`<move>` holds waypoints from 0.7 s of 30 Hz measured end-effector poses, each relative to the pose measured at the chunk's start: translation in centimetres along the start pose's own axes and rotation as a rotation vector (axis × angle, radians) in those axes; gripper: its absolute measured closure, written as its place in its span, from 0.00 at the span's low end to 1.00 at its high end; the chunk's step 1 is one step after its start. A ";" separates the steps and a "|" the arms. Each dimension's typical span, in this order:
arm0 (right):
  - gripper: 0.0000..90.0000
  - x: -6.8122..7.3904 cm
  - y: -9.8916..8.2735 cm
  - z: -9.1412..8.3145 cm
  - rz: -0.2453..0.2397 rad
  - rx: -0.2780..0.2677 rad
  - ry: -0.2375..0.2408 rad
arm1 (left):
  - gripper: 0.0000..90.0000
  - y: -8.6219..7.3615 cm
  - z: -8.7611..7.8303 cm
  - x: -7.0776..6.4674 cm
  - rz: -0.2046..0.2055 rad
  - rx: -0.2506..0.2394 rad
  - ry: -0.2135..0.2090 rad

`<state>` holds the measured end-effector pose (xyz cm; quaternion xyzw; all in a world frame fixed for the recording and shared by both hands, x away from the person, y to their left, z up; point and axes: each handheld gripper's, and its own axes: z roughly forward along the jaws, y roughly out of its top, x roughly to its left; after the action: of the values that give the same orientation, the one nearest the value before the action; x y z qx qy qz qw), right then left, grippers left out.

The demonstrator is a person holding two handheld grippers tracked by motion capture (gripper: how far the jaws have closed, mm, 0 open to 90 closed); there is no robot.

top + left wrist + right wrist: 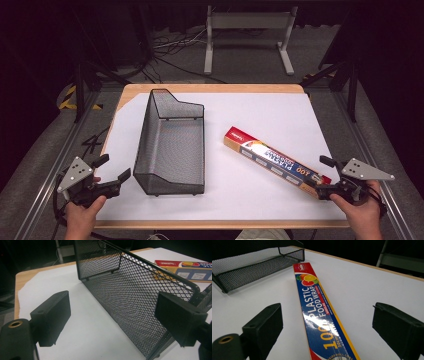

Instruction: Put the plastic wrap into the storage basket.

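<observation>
black wire-mesh basket (170, 145), glossy cardboard box (276, 161)

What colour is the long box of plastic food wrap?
The long cardboard plastic food wrap box is mostly blue, with a red end and yellow edge; the right gripper view shows it best.

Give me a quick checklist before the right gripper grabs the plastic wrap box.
1. Right gripper jaws open wide enough for the box: ok.
2. Plastic food wrap box lies flat on the table, its near end between the open jaws: ok.
3. Box apart from the wire mesh basket: ok.
4. Basket interior has nothing in it: ok.
5. Left gripper open, near the basket's near left corner, away from the box: ok.
6. Left jaw touching the mesh: cannot tell.
</observation>
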<state>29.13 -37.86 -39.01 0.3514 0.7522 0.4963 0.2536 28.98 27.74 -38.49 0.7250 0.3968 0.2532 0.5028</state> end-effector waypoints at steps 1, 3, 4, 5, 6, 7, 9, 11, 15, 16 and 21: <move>0.11 -0.1 0.1 0.0 0.000 -0.002 0.003 | 0.16 0.0 0.1 -0.1 0.000 0.004 0.000; 0.12 -0.1 0.2 0.0 -0.004 0.002 0.005 | 0.16 0.0 0.1 -0.1 -0.001 0.007 0.001; 0.12 -0.1 0.2 0.1 -0.004 0.006 0.006 | 0.16 -0.1 0.1 -0.1 -0.002 0.005 -0.001; 0.12 -0.1 0.3 0.1 -0.002 0.008 0.007 | 0.16 -0.1 0.1 -0.2 -0.001 0.006 0.000; 0.12 -0.1 0.3 0.2 0.000 0.009 0.008 | 0.16 -0.1 0.1 -0.2 -0.001 0.006 0.000; 0.12 -0.1 0.4 0.2 0.000 0.008 0.009 | 0.16 -0.1 0.2 -0.2 -0.004 0.004 0.002; 0.12 -0.1 0.5 0.2 0.003 0.009 0.007 | 0.16 -0.1 0.3 -0.2 -0.005 0.002 0.003; 0.12 -0.1 0.8 0.2 0.009 0.004 0.015 | 0.16 0.0 0.4 -0.2 -0.007 0.002 0.000; 0.11 -0.4 1.6 0.2 -0.002 0.010 0.011 | 0.15 0.1 0.8 -0.3 0.000 0.006 -0.004; 0.10 -0.5 1.7 0.3 0.001 0.016 0.010 | 0.15 0.0 0.8 -0.3 0.001 0.006 -0.004; 0.09 -1.2 2.4 0.4 -0.001 0.032 0.013 | 0.15 -0.1 0.6 -0.1 -0.008 0.002 0.005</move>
<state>30.88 -37.96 -36.95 0.3519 0.7620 0.4863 0.2431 29.35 27.37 -38.81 0.7232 0.4012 0.2528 0.5022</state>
